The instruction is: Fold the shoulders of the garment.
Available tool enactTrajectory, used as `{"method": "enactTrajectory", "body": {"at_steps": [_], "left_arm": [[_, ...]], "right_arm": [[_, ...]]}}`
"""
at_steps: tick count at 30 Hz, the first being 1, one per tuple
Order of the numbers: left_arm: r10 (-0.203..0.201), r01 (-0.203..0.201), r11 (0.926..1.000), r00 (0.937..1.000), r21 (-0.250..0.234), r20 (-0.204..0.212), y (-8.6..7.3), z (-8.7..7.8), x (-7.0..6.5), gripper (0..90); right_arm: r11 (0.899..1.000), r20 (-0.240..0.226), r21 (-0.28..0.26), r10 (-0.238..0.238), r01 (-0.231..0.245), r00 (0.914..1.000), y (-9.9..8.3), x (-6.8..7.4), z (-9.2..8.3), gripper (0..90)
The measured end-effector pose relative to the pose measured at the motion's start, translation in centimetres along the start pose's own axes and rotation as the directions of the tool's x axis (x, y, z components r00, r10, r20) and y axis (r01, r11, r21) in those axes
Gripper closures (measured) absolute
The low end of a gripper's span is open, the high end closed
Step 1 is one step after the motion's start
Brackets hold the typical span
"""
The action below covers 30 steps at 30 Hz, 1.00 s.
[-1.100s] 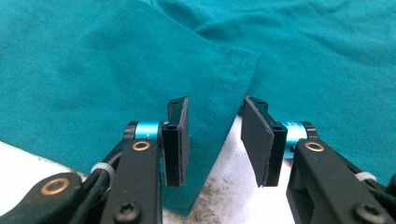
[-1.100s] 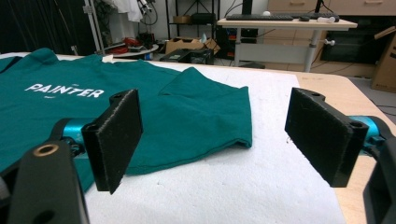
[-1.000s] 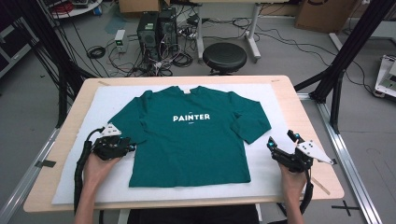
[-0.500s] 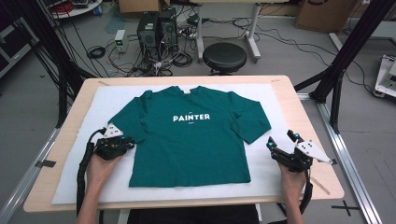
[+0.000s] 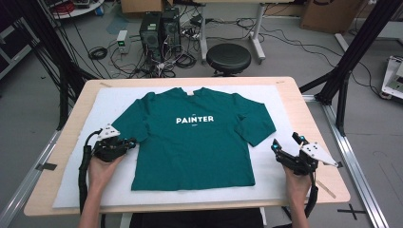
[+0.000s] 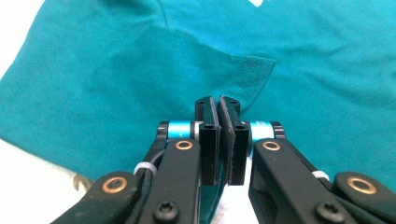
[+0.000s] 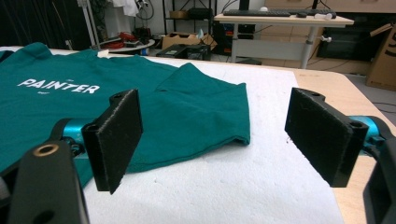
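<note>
Left jaws pinch the shirt

Our left gripper (image 5: pixel 127 142), lower left, has just closed on the shirt (image 5: pixel 197 137) sleeve edge; our right gripper (image 5: pixel 285 148), lower right, hovers wide, shirt beside it.

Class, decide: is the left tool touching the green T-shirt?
Touching. The left gripper view shows the left tool with its jaws closed on the green T-shirt, cloth pinched between them beside the sleeve hem.
</note>
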<state>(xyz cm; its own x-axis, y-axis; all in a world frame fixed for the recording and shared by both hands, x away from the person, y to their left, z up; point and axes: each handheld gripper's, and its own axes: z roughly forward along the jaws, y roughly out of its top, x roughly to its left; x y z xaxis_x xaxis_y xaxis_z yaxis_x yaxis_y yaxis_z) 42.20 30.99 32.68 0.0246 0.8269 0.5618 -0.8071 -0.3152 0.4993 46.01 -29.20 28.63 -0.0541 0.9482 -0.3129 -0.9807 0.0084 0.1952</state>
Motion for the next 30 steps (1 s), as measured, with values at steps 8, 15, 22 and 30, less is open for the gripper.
{"method": "enactTrajectory", "body": {"at_steps": [8,15,22,30], "left_arm": [[-0.040,0.041,0.9983,0.9987,-0.040,0.030,1.2,-0.4,-0.3,86.5],[-0.034,0.038,0.9946,0.9987,-0.096,0.038,3.7,-0.1,-1.6,86.5],[-0.027,0.032,0.9934,0.9985,-0.110,0.047,6.1,2.0,-3.5,86.5],[-0.034,0.041,0.9960,0.9954,-0.079,0.089,7.4,4.9,-5.7,86.5]], "right_arm": [[1.000,0.003,0.006,0.004,-0.004,1.0000,0.0,0.1,0.0,19.5],[1.000,0.006,0.007,-0.007,0.007,1.0000,0.0,0.1,0.0,19.5],[1.000,0.015,0.003,-0.012,0.012,0.9998,0.0,0.2,0.0,19.5],[1.000,0.018,0.006,-0.019,0.019,0.9997,0.0,0.2,0.1,19.5]]}}
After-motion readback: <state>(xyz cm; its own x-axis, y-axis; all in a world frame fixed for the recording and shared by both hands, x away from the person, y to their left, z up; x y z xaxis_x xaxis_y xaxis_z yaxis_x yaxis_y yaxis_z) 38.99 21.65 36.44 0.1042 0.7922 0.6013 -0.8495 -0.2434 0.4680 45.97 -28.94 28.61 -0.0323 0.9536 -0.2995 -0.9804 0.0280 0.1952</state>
